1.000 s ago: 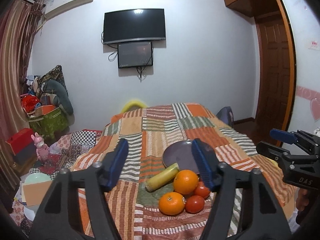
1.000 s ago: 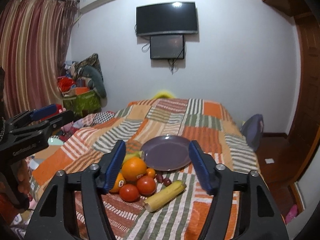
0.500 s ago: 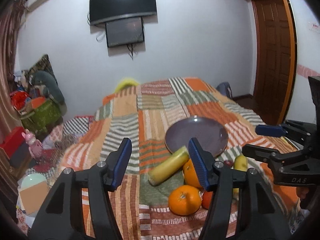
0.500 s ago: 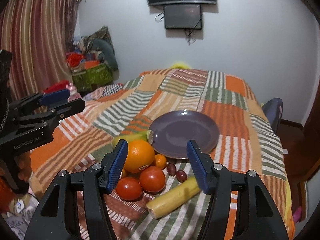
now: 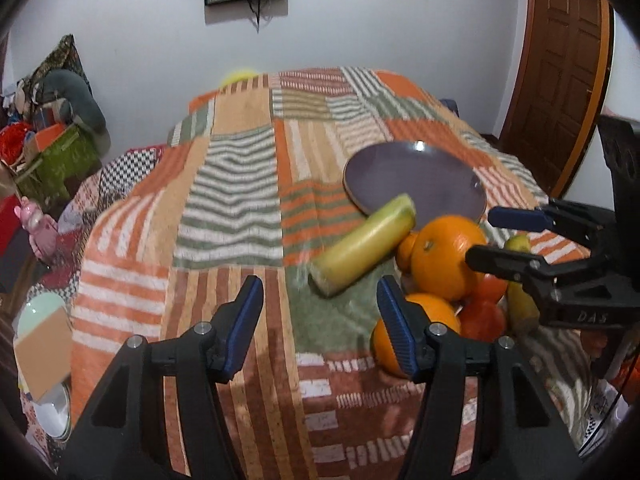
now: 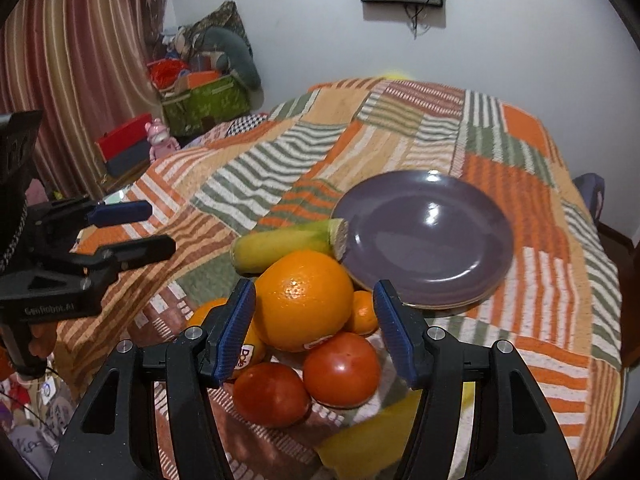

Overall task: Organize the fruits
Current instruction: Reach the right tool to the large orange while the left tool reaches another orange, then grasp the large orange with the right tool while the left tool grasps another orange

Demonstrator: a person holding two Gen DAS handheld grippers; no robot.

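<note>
The right gripper (image 6: 314, 330) is carried with its jaws standing apart and nothing pinched between them; the large orange (image 6: 303, 300) is framed in the gap but no pad is seen pressing on it, which reads as a line-up for a first pick, not a grip. The left gripper (image 5: 320, 326) is likewise held agape and empty, aimed at bare patchwork blanket (image 5: 240, 200) just short of the pale banana-like fruit (image 5: 362, 246). Outward from the tools, the fruit is found heaped in one cluster at the near edge of the purple plate (image 6: 424, 236): the large orange sits on top, nearest the plate, with two red tomatoes (image 6: 340, 368) in front of it on the side away from the plate, a small mandarin (image 6: 362, 312) tucked between orange and plate rim, and a stickered orange (image 6: 244, 350) partly hidden behind the right gripper's blue pad. The pale fruit is laid with its cut end touching the plate rim. Another yellow fruit (image 6: 372, 436) is glimpsed low down, blurred. The plate is left empty, so sorting is judged not yet begun, and it is probably kept clear as the destination. With round fruit stacked on soft bedding, rolling is to be expected once one piece is lifted.
</note>
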